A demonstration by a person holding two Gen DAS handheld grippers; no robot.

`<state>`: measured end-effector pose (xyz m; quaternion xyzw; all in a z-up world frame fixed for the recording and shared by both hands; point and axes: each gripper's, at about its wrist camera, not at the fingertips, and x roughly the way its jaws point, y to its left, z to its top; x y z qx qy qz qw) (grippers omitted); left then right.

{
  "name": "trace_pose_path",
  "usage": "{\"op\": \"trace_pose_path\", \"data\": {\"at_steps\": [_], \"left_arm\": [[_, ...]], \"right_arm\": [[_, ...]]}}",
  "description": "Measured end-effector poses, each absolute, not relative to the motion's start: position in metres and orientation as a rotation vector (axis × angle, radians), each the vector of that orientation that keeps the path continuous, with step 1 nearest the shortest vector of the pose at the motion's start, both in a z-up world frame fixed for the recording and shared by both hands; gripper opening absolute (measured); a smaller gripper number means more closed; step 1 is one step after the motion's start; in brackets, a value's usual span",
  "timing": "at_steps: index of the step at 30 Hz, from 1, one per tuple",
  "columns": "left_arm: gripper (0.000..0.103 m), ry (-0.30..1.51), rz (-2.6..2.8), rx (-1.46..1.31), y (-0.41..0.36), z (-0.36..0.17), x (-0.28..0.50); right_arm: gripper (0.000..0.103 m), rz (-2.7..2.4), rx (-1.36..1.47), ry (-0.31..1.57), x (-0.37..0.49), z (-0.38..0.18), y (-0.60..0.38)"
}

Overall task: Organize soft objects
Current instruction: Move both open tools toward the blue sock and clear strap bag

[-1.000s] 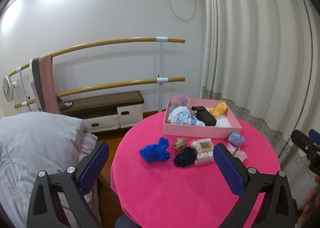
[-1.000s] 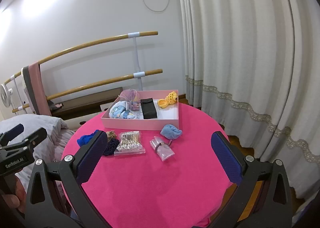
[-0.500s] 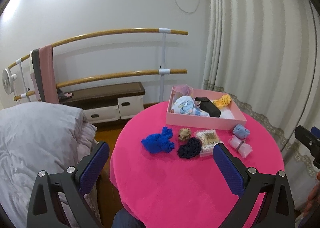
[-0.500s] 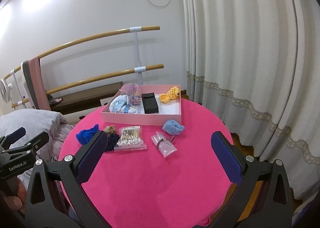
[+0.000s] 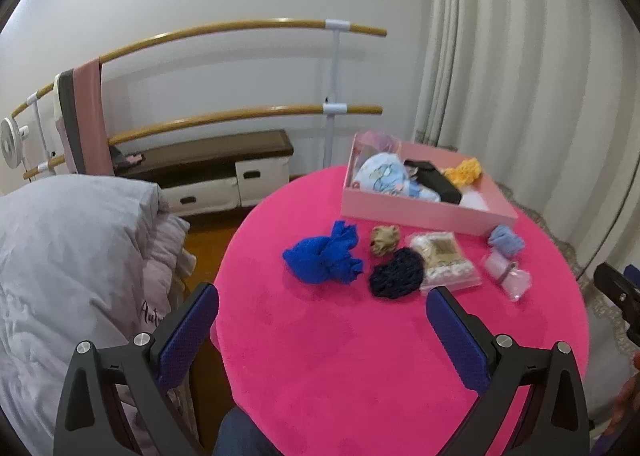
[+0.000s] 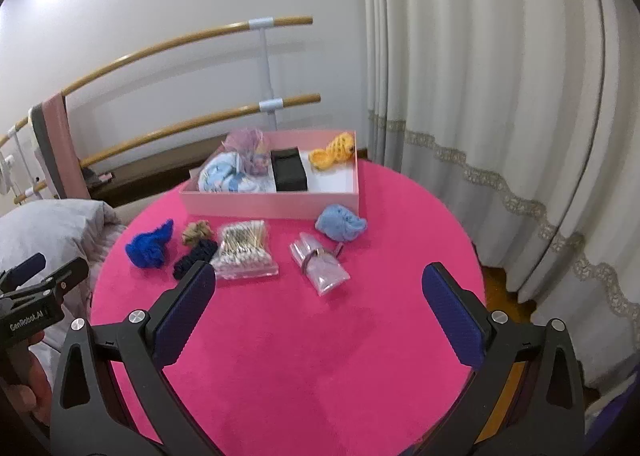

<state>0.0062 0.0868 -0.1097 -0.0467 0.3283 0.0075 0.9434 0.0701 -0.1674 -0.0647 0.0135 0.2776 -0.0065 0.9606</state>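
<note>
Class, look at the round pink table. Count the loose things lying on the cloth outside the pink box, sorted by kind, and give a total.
Soft cloth bundles: 4 (bright blue bundle, tan bundle, navy bundle, pale blue bundle)
Clear plastic packets: 2 (cotton swabs, small pink packet)
Total: 6

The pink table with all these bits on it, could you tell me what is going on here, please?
A person holds a gripper in each hand above the pink table; the left gripper and right gripper are both open and empty. The pink box already holds several items. The blue fabric bundle, dark net, tan scrunchie and light blue cloth lie on the table outside the box.
</note>
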Motion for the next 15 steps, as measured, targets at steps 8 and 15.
{"op": "trace_pose_path", "data": {"at_steps": [8, 15], "left_arm": [[0.103, 0.74, 0.032, -0.097, 0.094, -0.14, 0.067], [0.103, 0.786, 0.048, -0.078, 0.095, -0.171, 0.121]], "right_arm": [[0.103, -0.018, 0.031, 0.632, 0.101, -0.089, -0.17], [0.103, -0.023, 0.018, 0.705, 0.137, -0.113, -0.171]]}}
